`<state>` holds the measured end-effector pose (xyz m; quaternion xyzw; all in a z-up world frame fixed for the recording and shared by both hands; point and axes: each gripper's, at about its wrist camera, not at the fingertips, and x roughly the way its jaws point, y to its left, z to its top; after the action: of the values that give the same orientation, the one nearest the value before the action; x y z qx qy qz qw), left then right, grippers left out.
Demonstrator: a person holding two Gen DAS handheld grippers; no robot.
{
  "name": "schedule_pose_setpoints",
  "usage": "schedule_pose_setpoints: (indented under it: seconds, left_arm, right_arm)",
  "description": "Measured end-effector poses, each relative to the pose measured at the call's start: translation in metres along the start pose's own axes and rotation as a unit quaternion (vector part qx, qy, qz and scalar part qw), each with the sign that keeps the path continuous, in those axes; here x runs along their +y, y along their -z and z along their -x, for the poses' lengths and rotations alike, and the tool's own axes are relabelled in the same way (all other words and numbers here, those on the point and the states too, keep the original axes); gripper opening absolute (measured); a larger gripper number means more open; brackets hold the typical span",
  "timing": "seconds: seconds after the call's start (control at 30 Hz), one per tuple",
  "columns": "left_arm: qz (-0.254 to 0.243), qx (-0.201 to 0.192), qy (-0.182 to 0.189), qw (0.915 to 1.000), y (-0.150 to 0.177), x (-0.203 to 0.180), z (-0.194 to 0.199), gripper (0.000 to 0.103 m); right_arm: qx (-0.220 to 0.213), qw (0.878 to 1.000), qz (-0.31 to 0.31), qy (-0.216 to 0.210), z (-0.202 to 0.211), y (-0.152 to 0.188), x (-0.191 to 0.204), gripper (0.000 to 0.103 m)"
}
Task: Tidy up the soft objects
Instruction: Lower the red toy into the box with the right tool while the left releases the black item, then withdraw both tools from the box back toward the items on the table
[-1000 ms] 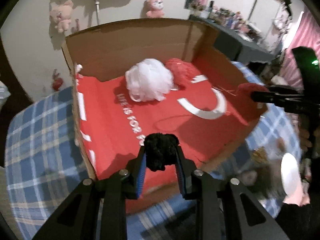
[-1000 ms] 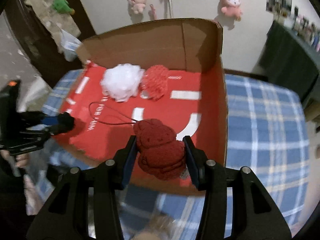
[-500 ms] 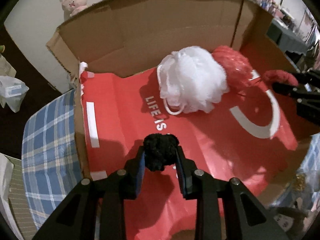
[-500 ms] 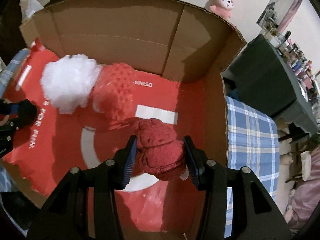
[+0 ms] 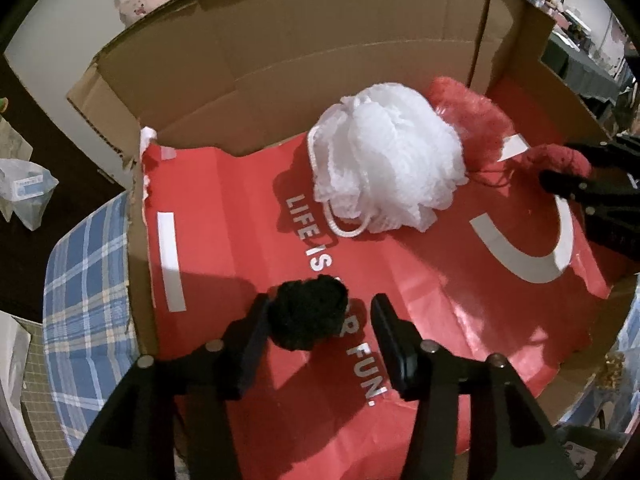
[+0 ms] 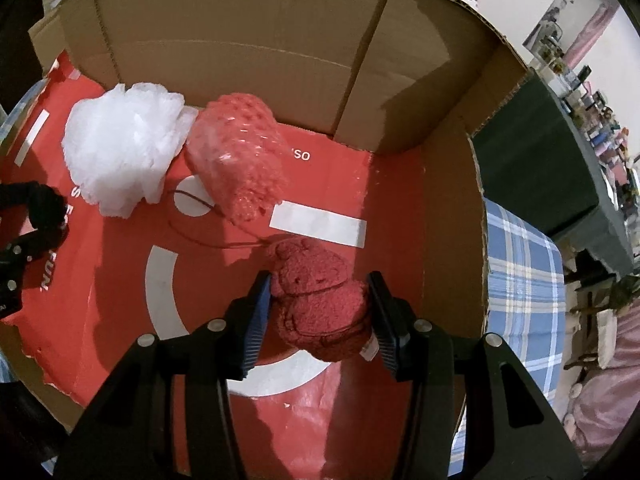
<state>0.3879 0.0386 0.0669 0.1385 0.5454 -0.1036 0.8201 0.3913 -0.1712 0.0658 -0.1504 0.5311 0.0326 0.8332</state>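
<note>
Left wrist view looks down into a cardboard box (image 5: 280, 60) lined with a red paper sheet (image 5: 248, 208) printed with white lettering. At 6 o'clock the left claw (image 5: 318, 316) has just been opening: its jaws stand apart, the black pom-pom (image 5: 308, 312) lies between them against the left-hand finger, and a clear gap separates it from the right-hand finger (image 5: 390, 336). A white mesh bath pouf (image 5: 384, 160) sits on the sheet at 12 o'clock from the pom-pom, with a pink-red mesh pouf (image 5: 472, 120) touching it at its 2 o'clock side. At 3 o'clock the other claw enters the frame, with something dark red in it.

In the right wrist view, the right claw (image 6: 320, 308) grips a dark red plush toy (image 6: 320, 304), both pads pressed to its sides, low over the red sheet near the box's right-hand wall. A thin red cord (image 6: 208, 240) runs from the toy toward 10 o'clock. Both poufs rest together against the far wall at 11 o'clock. A blue plaid cloth (image 6: 524, 280) lies outside the box at 3 o'clock.
</note>
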Motion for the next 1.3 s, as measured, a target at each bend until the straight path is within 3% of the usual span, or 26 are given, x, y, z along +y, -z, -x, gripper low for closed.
schedule_pose_setpoints:
  seconds: [0.1,0.23,0.37,0.53,0.6,0.7,0.87,0.97,1.1,1.2,1.3]
  left_arm:
    - [-0.001,-0.01,-0.002,0.9999,0.0,-0.002,0.005,0.077]
    - [-0.006,-0.022,-0.002,0.9997,0.002,-0.005,0.019,0.081]
    - [0.009,-0.027,0.006,0.9996,0.007,-0.004,0.032,0.083]
    - [0.033,-0.056,0.027,0.9975,0.019,0.0,0.069,0.087]
    - [0.045,-0.077,0.038,0.9953,0.028,0.002,0.092,0.095]
    - [0.062,-0.121,0.057,0.9891,0.044,-0.003,0.128,0.101]
    - [0.073,-0.184,0.075,0.9773,0.073,-0.023,0.173,0.103]
    - [0.077,-0.22,0.08,0.9692,0.093,-0.037,0.201,0.103]
    - [0.082,-0.266,0.06,0.9585,0.122,-0.049,0.231,0.103]
    - [0.091,-0.307,0.055,0.9457,0.15,-0.056,0.25,0.103]
    - [0.096,-0.346,0.047,0.9322,0.182,-0.066,0.267,0.103]
  right_arm:
    - [-0.002,1.0,0.005,0.009,0.001,0.001,0.0,0.049]
    - [-0.006,1.0,0.013,0.011,0.004,0.004,0.001,0.057]
    - [-0.013,1.0,0.007,0.0,0.014,0.007,0.002,0.057]
    - [-0.051,0.998,-0.009,-0.021,0.054,0.02,-0.005,0.057]
    - [-0.068,0.997,-0.015,-0.035,0.075,0.028,-0.007,0.057]
    - [-0.112,0.992,-0.025,-0.06,0.119,0.048,-0.011,0.067]
    - [-0.186,0.98,-0.025,-0.069,0.185,0.084,-0.004,0.068]
    - [-0.231,0.969,-0.026,-0.08,0.221,0.111,-0.004,0.077]
    - [-0.289,0.955,-0.021,-0.07,0.265,0.147,0.005,0.08]
    - [-0.326,0.942,-0.025,-0.074,0.29,0.18,0.01,0.087]
    - [-0.368,0.928,-0.027,-0.052,0.307,0.216,0.021,0.088]
